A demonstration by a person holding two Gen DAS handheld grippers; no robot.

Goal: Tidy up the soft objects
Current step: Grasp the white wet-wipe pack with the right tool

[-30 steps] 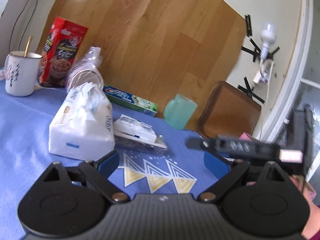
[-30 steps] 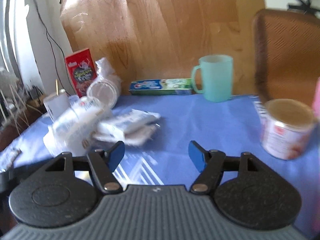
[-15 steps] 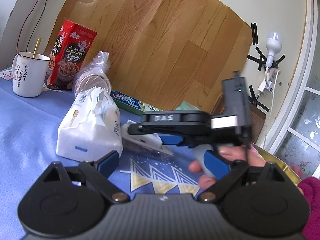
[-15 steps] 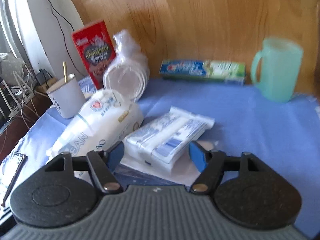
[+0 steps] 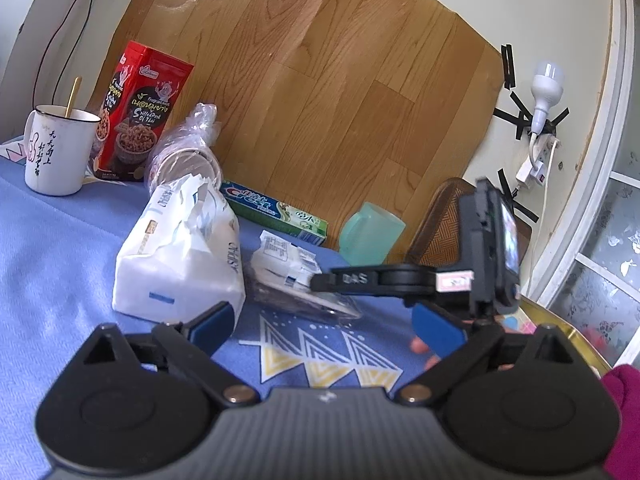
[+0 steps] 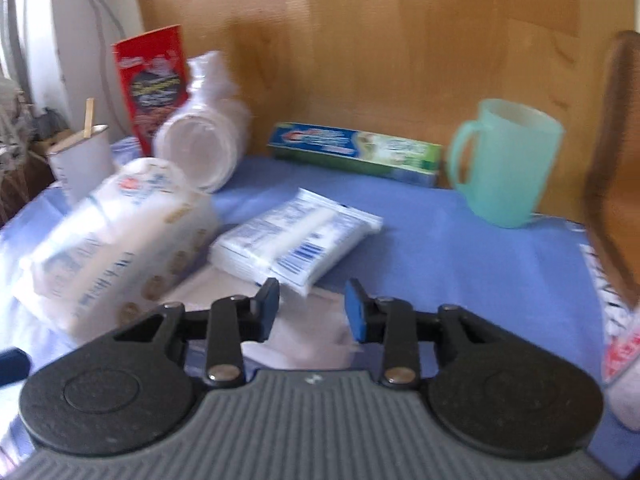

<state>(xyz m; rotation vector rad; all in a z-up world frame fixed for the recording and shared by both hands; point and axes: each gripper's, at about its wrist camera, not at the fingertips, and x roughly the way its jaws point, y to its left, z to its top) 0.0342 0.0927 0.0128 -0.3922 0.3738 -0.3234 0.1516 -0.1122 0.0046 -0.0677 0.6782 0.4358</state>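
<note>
A big white tissue pack (image 5: 180,256) lies on the blue cloth (image 5: 56,240), also in the right wrist view (image 6: 112,236). Beside it lies a flat white wipes packet (image 5: 286,258), seen close in the right wrist view (image 6: 296,236) on top of a thin clear-wrapped white sheet (image 6: 304,332). My left gripper (image 5: 324,320) is open and empty, just in front of the big pack. My right gripper (image 6: 312,304) is narrowed but open, its fingertips at the near corner of the wipes packet, holding nothing. It shows from the side in the left wrist view (image 5: 360,280).
At the back stand a white enamel mug (image 5: 56,148), a red snack box (image 5: 140,112), a bagged stack of plastic lids (image 5: 184,152), a toothpaste box (image 5: 276,212) and a green mug (image 6: 508,160). A brown chair (image 6: 616,160) stands at the right.
My right gripper has moved in low toward the wipes packet and its jaws have narrowed. The left gripper has barely moved and stays open.
</note>
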